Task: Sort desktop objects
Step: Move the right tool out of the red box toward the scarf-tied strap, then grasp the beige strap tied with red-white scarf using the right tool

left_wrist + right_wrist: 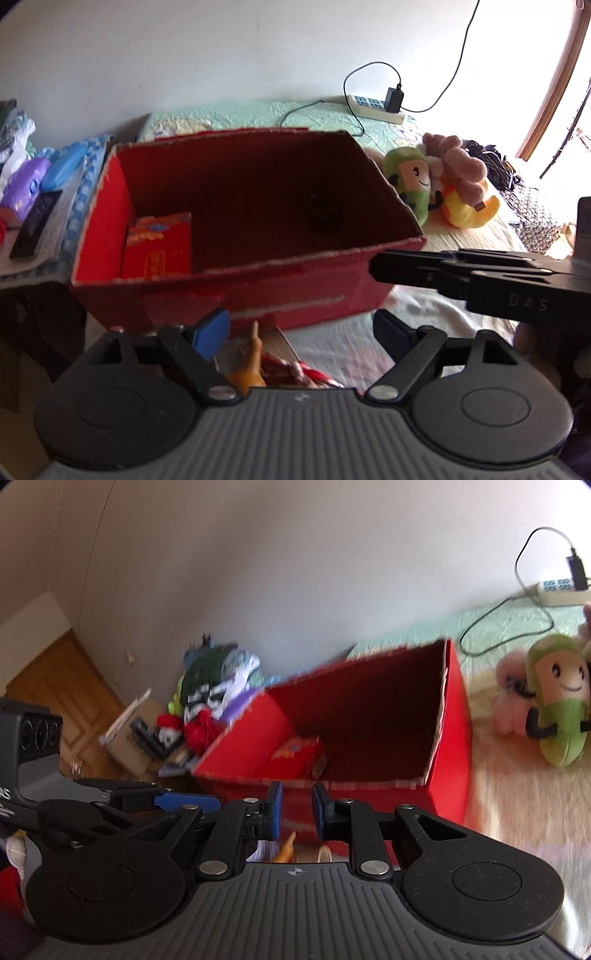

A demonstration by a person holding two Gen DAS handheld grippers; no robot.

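Before the tongs [301, 328], box [251, 221] crosswise.

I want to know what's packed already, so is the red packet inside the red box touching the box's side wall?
Touching. In the left wrist view the red packet leans against the left wall of the red box, no gap between them.

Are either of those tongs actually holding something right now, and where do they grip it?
Nothing is held. The left tongs are wide open and the right tongs are partly open, with only a bare gap between the pads. Both sit just before the red box.
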